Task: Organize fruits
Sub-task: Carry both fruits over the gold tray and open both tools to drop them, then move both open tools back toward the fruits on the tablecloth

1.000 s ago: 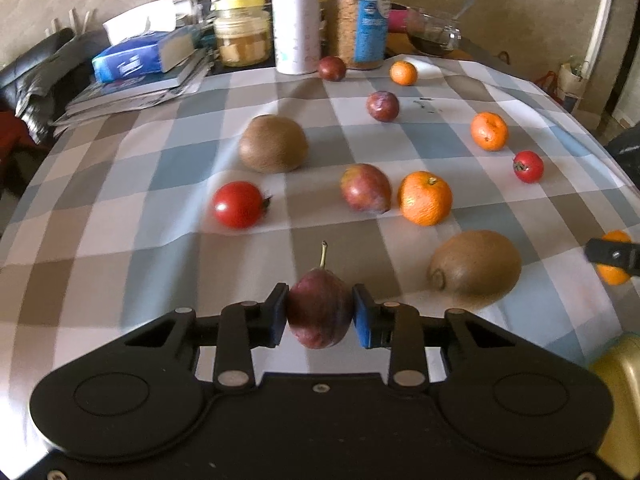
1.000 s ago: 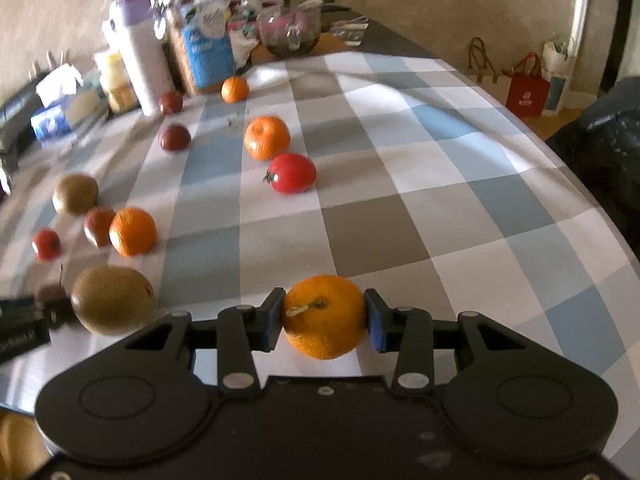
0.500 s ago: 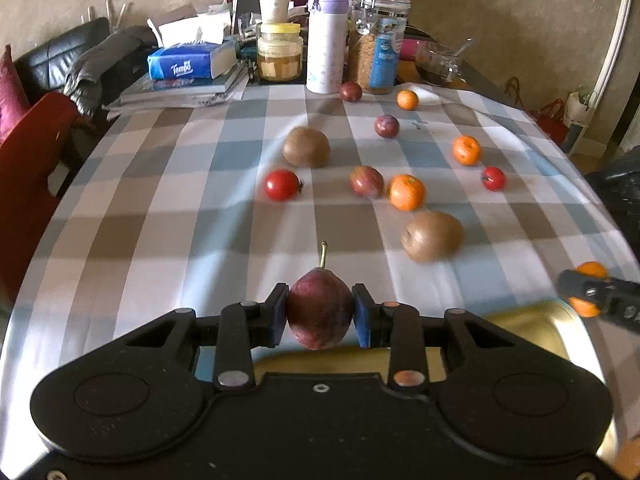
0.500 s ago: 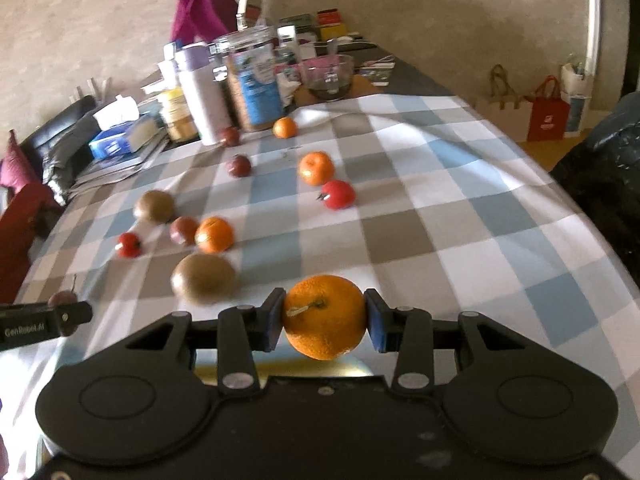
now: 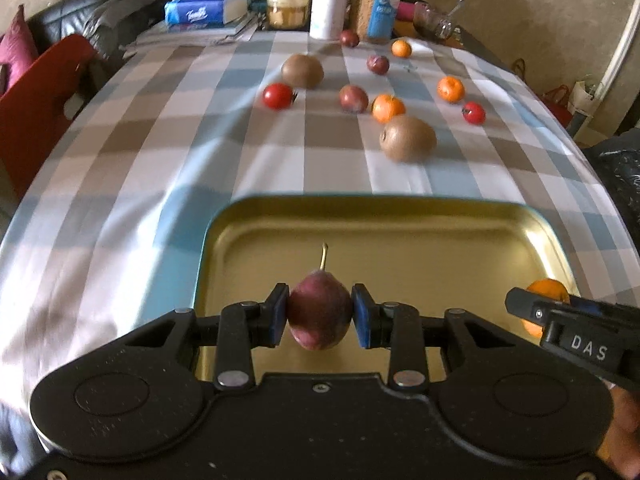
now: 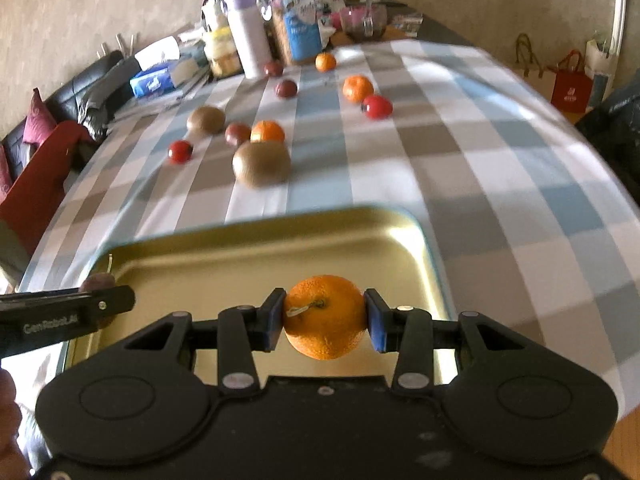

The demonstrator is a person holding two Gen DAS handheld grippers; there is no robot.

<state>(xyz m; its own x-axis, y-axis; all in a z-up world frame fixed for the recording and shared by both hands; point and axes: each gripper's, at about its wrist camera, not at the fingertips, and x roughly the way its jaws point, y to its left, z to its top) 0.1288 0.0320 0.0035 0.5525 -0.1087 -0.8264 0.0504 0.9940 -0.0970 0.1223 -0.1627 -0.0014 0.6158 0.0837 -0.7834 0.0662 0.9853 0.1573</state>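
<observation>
Left claw (image 5: 320,316) pinching plum (image 5: 319,312), right claw (image 6: 325,318) pinching orange (image 6: 325,316), both over tray (image 5: 400,216). Lower first; release plum toward 9 o'clock, orange toward 3 o'clock, apart.

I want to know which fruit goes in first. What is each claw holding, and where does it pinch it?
The left claw pinches a plum by its sides, stem up. The right claw pinches an orange by its sides.

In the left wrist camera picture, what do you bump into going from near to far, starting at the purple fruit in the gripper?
Plum in the left gripper → gold tray → near kiwi → far kiwi → white bottle.
</observation>
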